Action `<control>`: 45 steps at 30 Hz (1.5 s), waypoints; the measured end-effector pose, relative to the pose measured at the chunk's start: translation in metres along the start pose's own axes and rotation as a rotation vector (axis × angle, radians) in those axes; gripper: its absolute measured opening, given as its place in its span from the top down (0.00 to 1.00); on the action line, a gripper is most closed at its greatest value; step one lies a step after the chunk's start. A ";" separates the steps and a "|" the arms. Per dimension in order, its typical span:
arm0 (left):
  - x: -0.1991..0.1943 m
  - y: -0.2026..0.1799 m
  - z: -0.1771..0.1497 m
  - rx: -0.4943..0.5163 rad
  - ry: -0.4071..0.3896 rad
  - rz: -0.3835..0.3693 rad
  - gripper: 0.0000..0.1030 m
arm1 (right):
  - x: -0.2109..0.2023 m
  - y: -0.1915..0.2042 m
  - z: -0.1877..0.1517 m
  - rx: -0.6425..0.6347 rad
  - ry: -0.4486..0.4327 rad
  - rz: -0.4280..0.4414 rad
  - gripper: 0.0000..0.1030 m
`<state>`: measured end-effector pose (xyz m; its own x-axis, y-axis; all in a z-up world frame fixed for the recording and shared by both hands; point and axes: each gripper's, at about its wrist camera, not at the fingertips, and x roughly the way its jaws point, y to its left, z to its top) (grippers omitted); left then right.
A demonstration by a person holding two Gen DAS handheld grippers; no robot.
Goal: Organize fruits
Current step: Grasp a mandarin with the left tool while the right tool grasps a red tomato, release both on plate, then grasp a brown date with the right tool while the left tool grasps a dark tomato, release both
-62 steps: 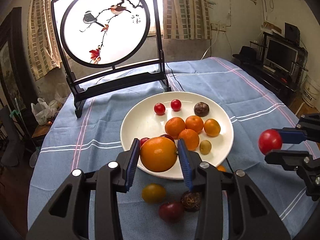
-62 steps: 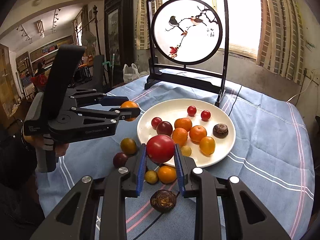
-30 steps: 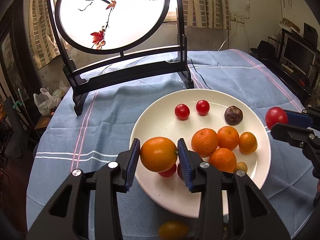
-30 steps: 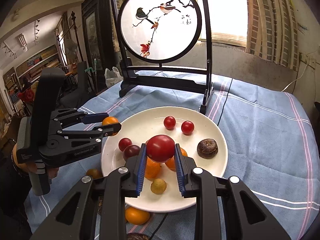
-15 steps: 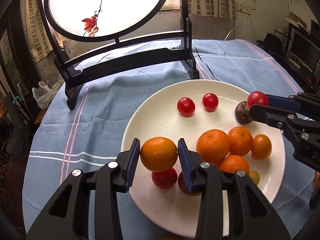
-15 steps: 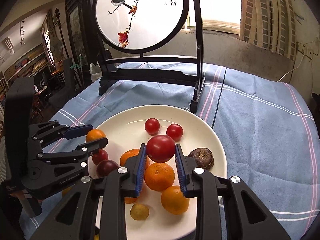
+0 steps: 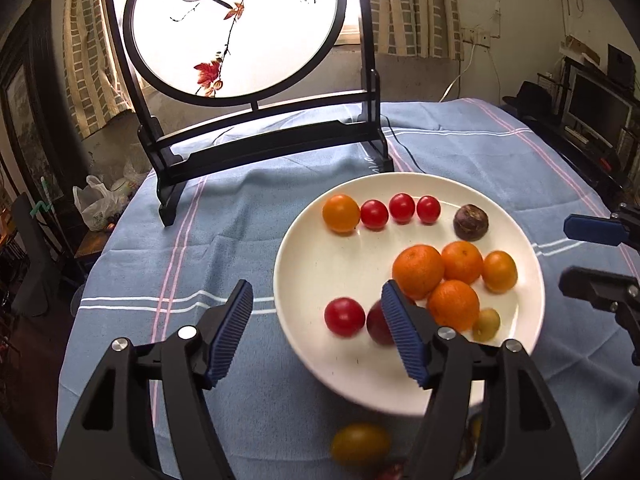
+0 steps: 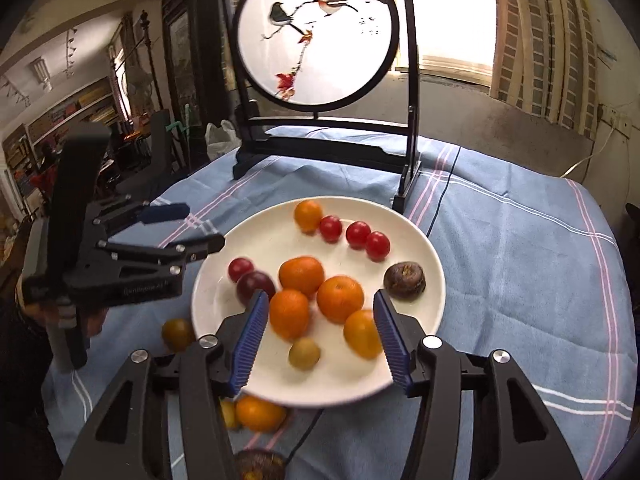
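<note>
Small black characters, too small to read, mark the round screen.

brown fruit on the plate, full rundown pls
The brown fruit is round, dark and wrinkled, with a lighter rough patch on top; skin looks dry and matte. It sits alone on the right side of the white plate, near the rim, touching no other fruit. Nearest neighbours are the red tomato row behind it and the oranges to its left. Neither tool touches it; the right tool hangs open nearer the camera.
</note>
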<state>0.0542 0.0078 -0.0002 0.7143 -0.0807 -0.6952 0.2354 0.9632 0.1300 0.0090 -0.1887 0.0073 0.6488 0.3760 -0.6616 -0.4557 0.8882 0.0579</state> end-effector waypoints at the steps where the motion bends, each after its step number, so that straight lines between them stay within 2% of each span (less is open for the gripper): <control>1: -0.008 0.000 -0.008 0.015 -0.002 -0.008 0.35 | -0.008 0.008 -0.011 -0.024 0.007 0.009 0.40; 4: -0.034 0.001 -0.037 0.044 0.002 -0.046 0.32 | -0.024 0.027 -0.044 -0.083 0.045 0.028 0.39; 8: -0.058 0.001 -0.076 0.056 0.032 -0.104 0.31 | -0.021 0.050 -0.083 -0.156 0.139 0.036 0.39; 13: -0.067 -0.004 -0.114 0.062 0.075 -0.147 0.31 | 0.000 0.064 -0.102 -0.203 0.204 -0.005 0.40; 14: -0.065 -0.006 -0.118 0.067 0.085 -0.157 0.31 | 0.005 0.063 -0.103 -0.191 0.221 -0.004 0.45; 15: -0.063 -0.008 -0.122 0.071 0.095 -0.166 0.31 | 0.010 0.062 -0.105 -0.187 0.241 -0.002 0.57; 17: -0.057 -0.014 -0.126 0.089 0.115 -0.170 0.31 | 0.012 0.063 -0.105 -0.201 0.253 -0.017 0.57; 21: -0.043 -0.024 -0.125 0.114 0.119 -0.194 0.31 | -0.001 0.059 -0.104 -0.177 0.235 -0.012 0.57; 23: -0.034 -0.027 -0.121 0.119 0.135 -0.200 0.39 | -0.008 0.054 -0.103 -0.149 0.219 -0.008 0.57; 30: -0.009 -0.035 -0.115 0.129 0.173 -0.215 0.55 | -0.013 0.048 -0.105 -0.134 0.213 -0.003 0.57; 31: -0.008 -0.035 -0.114 0.126 0.172 -0.230 0.62 | -0.013 0.048 -0.106 -0.135 0.215 0.001 0.57; 35: -0.014 -0.035 -0.114 0.125 0.166 -0.229 0.63 | -0.015 0.050 -0.107 -0.136 0.206 0.013 0.57; 41: -0.049 -0.032 -0.105 0.128 0.088 -0.225 0.63 | -0.027 0.053 -0.101 -0.130 0.167 0.026 0.57; 45: -0.072 -0.035 -0.082 0.127 -0.010 -0.146 0.63 | -0.043 0.059 -0.085 -0.136 0.091 0.028 0.57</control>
<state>-0.0594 0.0012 -0.0132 0.6728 -0.2206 -0.7062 0.4177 0.9011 0.1164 -0.0976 -0.1743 -0.0248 0.5795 0.3693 -0.7265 -0.5550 0.8316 -0.0200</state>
